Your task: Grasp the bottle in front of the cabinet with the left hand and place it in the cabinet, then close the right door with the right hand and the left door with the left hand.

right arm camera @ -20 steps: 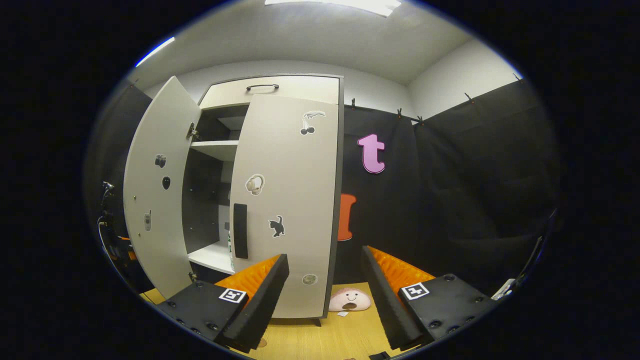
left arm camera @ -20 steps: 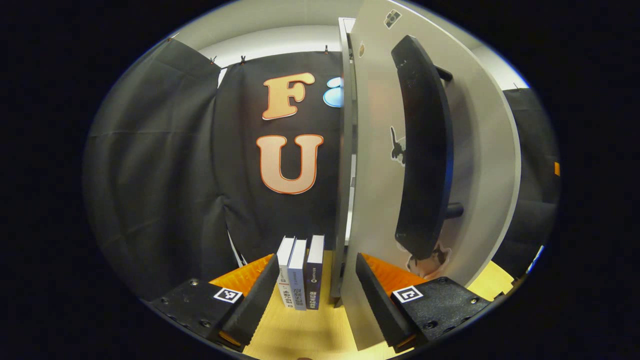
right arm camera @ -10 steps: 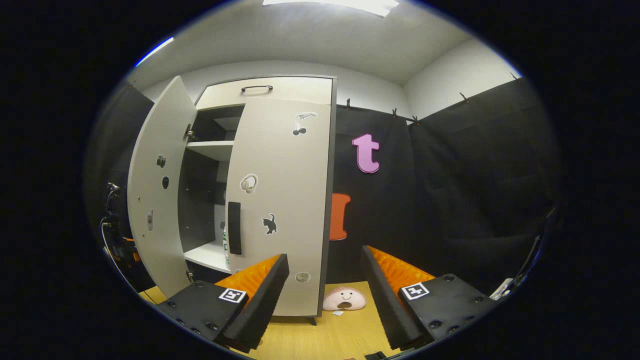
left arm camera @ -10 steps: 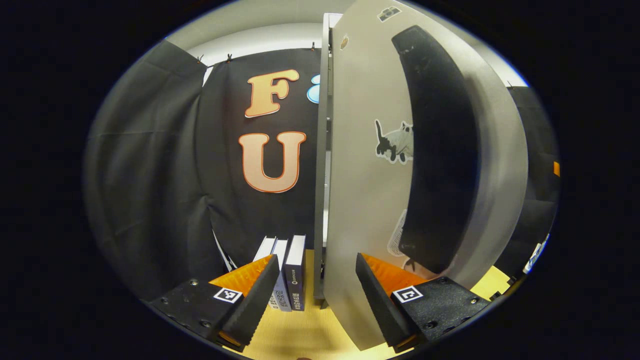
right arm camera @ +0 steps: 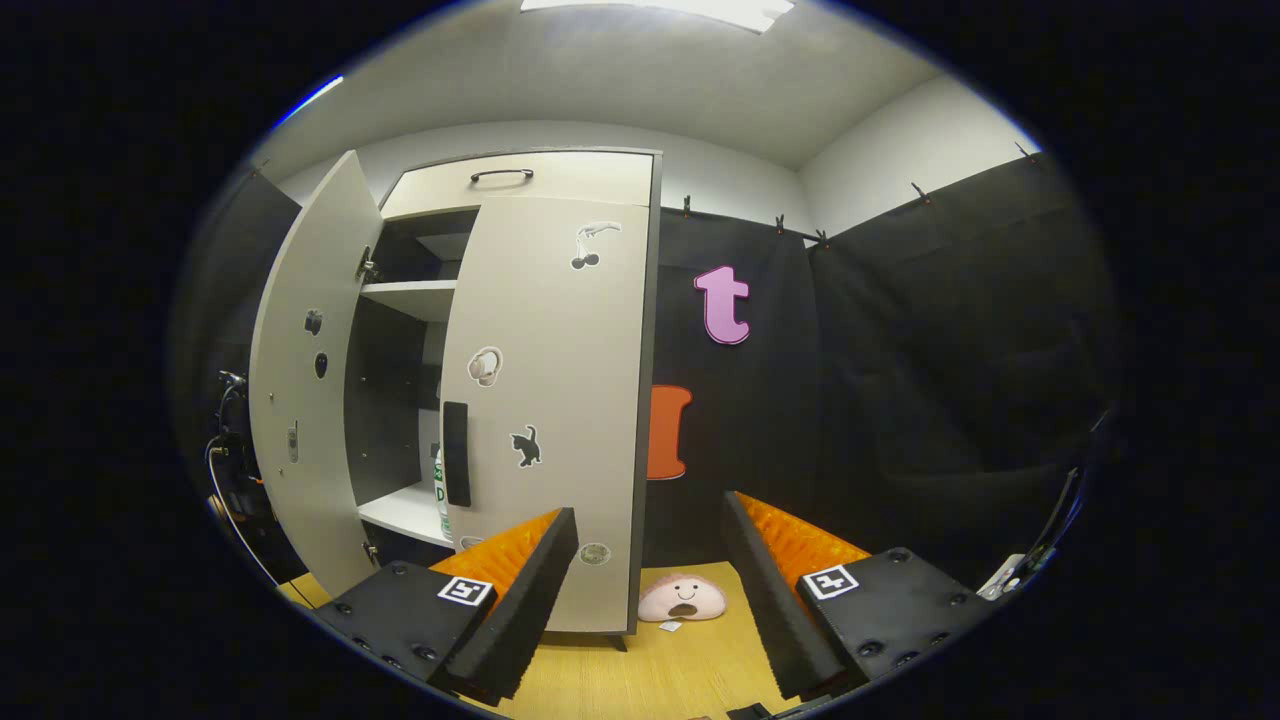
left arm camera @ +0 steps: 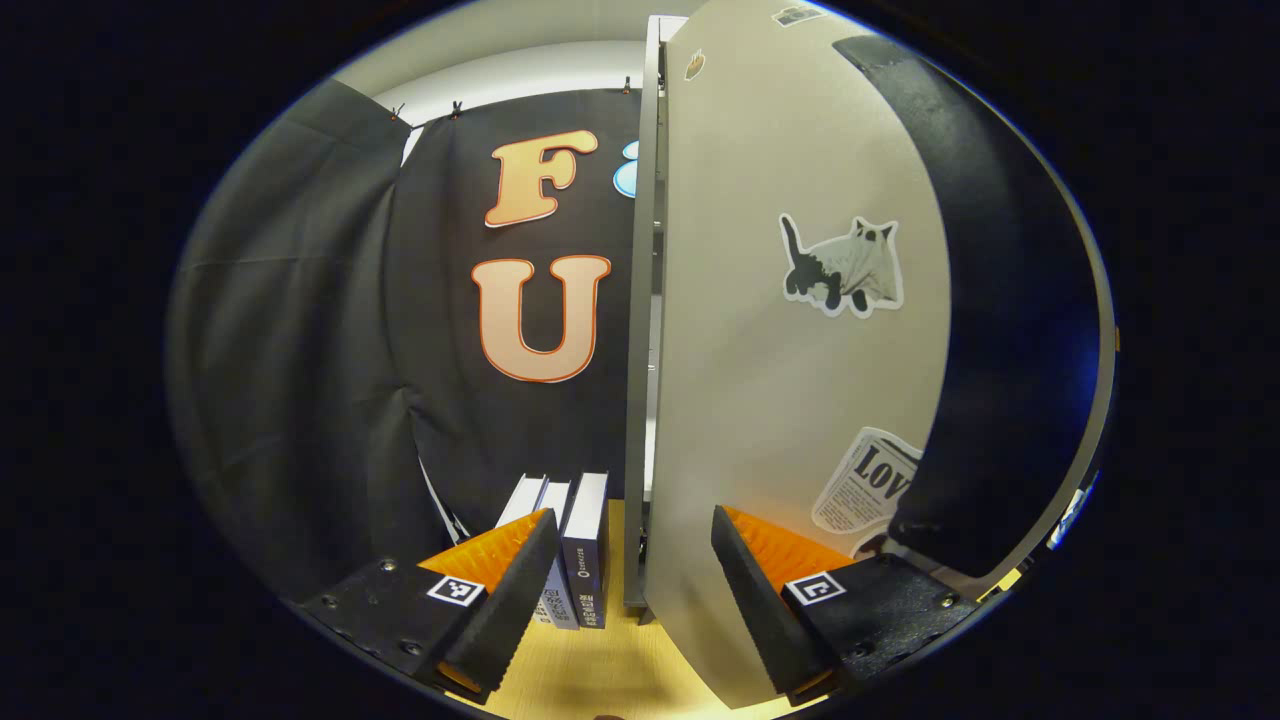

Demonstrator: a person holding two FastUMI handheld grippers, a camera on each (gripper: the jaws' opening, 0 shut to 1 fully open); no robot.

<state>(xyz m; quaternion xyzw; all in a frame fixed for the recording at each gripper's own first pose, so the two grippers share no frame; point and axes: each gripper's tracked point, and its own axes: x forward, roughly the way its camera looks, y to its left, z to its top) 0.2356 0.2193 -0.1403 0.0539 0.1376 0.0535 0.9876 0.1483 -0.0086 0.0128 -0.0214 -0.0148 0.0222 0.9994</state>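
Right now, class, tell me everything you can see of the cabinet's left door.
The left door is a tall, pale, smooth panel, swung wide open and upright on its hinges. Its outer face carries a cat sticker, a newspaper sticker and a long black handle. The left gripper is open at its lower edge.

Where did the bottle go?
In the right gripper view the bottle stands inside the cabinet on its lower shelf, peeking out in the gap between the open left door and the right door.
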